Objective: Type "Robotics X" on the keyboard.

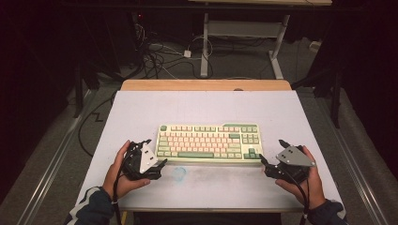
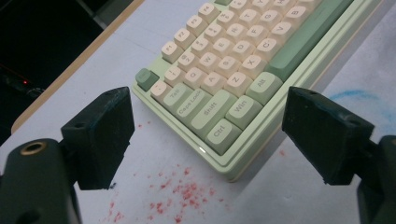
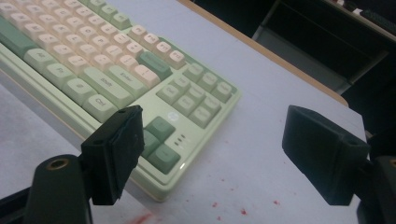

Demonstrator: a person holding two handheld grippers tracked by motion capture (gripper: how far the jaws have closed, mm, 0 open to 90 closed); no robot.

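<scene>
A pale green keyboard (image 1: 209, 142) with cream and green keys lies flat in the middle of the white table (image 1: 206, 110). My left gripper (image 1: 159, 166) sits by its front left corner, held in a hand. In the left gripper view the keyboard (image 2: 243, 70) has its Ctrl corner between the wide-apart jaws of my left gripper (image 2: 224, 135), untouched. My right gripper (image 1: 263, 164) is at the front right corner. In the right gripper view my right gripper (image 3: 219, 149) stands open, its left jaw over the arrow keys of the keyboard (image 3: 116, 74). Neither holds anything.
Red specks (image 2: 182, 186) dot the table near the keyboard's corners. A faint blue smudge (image 1: 179, 174) marks the surface in front of the spacebar. A wooden edge (image 1: 206, 85) runs along the far side. Beyond it are desk legs (image 1: 204, 44) and cables (image 1: 155, 56) on the floor.
</scene>
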